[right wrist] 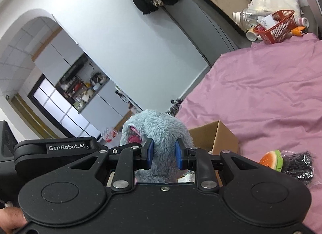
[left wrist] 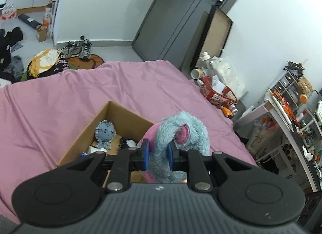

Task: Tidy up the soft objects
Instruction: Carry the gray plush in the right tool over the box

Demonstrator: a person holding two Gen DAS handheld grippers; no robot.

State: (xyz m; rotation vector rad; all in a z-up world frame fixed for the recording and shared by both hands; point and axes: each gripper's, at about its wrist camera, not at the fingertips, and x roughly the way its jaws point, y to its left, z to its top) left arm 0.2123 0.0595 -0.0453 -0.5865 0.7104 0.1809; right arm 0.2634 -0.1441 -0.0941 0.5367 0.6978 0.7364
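An open brown cardboard box (left wrist: 120, 117) sits on the pink-sheeted bed (left wrist: 60, 97), holding a small blue-grey felt doll (left wrist: 105, 133) among other small items. Above its edge hangs a fluffy blue-and-pink plush toy (left wrist: 181, 131), pinched by both the left claw (left wrist: 158, 154) and the right claw (right wrist: 164, 156). A plush burger (right wrist: 271, 159) lies beside the box.

I log a red plastic basket (left wrist: 218, 91) with bottles (right wrist: 247, 15) on the floor off the bed's far corner. A grey door (left wrist: 171, 22) stands beyond the bed's far edge, a flat cardboard sheet (left wrist: 216, 32) leaning just beside it. Sneakers (left wrist: 80, 49) lie on a round mat (left wrist: 94, 62). Cluttered shelves (left wrist: 289, 109) run past the bed's right edge.
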